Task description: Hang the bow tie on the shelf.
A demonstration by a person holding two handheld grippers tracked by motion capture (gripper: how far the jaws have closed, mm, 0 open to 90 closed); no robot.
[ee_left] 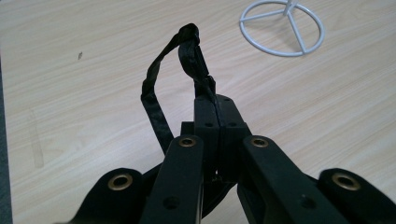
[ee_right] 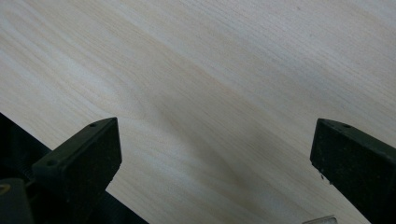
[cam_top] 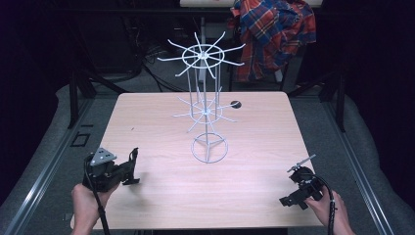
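The left gripper (ee_left: 206, 100) has its jaws pinching a black loop (ee_left: 161, 88) that rises ahead of them, the white wire rack (cam_top: 206, 98) beyond looks bare, so hanging seems undone, and the right gripper (ee_right: 212, 154) has its jaws spread over the desk (cam_top: 254, 147).

A fixed high camera looks forward and down over the whole counter (cam_top: 161, 196). The left gripper camera rides low, looking along closed jaws across the wood toward the white wire stand's ring base (ee_left: 281, 29), which the high view shares. The right gripper camera sits close above bare counter.
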